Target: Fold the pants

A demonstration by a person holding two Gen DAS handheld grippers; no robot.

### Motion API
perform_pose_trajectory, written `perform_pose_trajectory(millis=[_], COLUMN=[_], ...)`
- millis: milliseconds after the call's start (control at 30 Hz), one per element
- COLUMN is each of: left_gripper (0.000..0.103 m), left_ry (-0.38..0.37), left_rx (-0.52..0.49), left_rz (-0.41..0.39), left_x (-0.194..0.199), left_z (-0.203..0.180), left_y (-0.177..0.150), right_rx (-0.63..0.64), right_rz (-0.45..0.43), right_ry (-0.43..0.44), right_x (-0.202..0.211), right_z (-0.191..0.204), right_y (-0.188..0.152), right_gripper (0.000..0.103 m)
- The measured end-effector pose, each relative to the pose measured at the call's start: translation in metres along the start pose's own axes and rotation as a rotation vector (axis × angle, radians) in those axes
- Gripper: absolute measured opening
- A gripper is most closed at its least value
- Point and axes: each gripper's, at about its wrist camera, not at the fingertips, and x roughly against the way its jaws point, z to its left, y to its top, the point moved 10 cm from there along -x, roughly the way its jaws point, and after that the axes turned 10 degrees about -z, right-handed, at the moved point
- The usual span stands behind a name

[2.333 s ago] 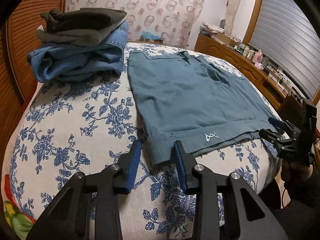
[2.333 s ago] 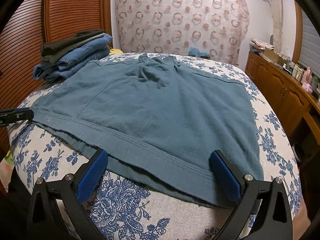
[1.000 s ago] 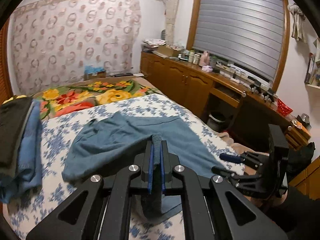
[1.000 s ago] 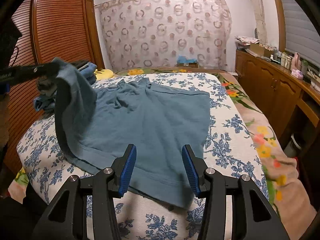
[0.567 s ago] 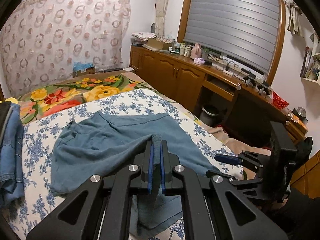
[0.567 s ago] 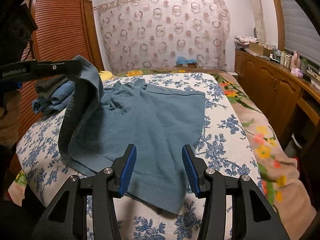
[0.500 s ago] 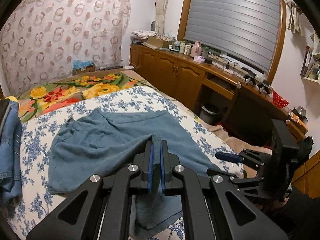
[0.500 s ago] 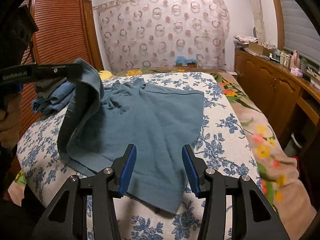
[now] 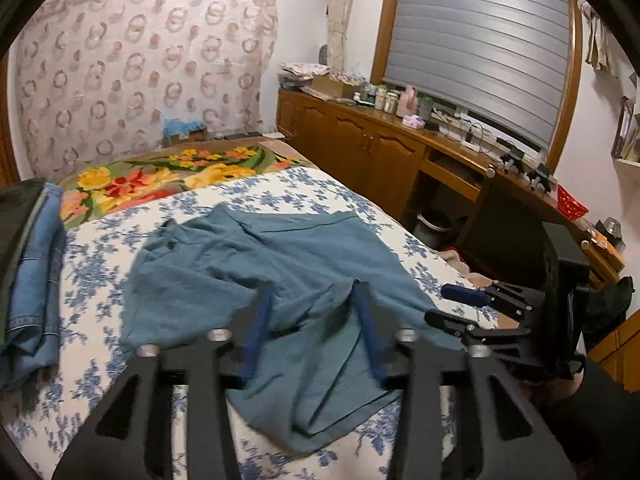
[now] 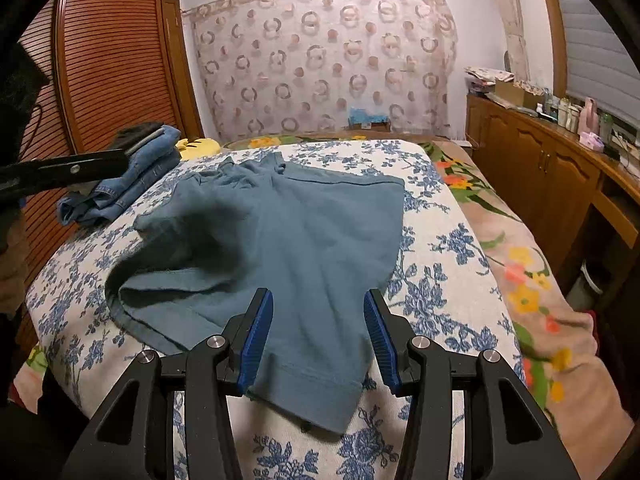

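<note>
While the teal cotton pants [image 10: 280, 240] lay folded lengthwise on the bed with the blue-flowered white bedspread [image 10: 440, 264], the left claw [image 9: 312, 320] had just been opening, and the cloth it had carried over had dropped loose between its blue pads without being pressed. The right claw [image 10: 316, 332] hovered released over the near hem, its jaws apart and gripping nothing. The upper layer sat rumpled and askew, its edges not meeting those below. A second fold made now would likely trap those wrinkles and come out crooked. The near hem also hung close to the mattress edge, so a careless tug might drag the garment off. A stack of folded denim jeans [image 10: 120, 184] lay well apart at the left.
</note>
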Motion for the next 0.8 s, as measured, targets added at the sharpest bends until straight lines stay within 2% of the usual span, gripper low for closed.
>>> perform_pose_trajectory(millis=[67,133,233,400,567,667,800], left_gripper=[0.056,0.082,0.082,0.082,0.082,0.082,0.082], left_ry=[0.017,0.026,0.037,0.096,0.115,0.106,0.101], left_rx=[-0.002,0.003,0.029,0.055,0.069,0.07,0.06], left_rz=[-0.002,0.002,0.015,0.046,0.094,0.111,0.136], left_x=[0.004,0.004,0.003,-0.001,-0.006,-0.007,-0.011], left_z=[0.008,0.015,0.027,0.049,0.058,0.055,0.048], left_y=[-0.004,-0.008,-0.02,-0.043,-0.066,-0.075,-0.086], right_rx=[0.008,0.018,0.031,0.057,0.077,0.089,0.088], right_rz=[-0.004,-0.008,-0.015,-0.022,-0.014,0.021,0.059], right_ry=[-0.002,-0.003,0.007,0.035,0.075,0.11,0.137], right_x=[-0.001,-0.002,-0.004,-0.014,-0.035,-0.052,-0.072], right_z=[0.001,0.003,0.007,0.016,0.029,0.039,0.045], right_y=[0.003,0.007,0.012,0.027,0.044,0.049,0.052], right_gripper=[0.049,0.049,0.049,0.049,0.049,0.039,0.036])
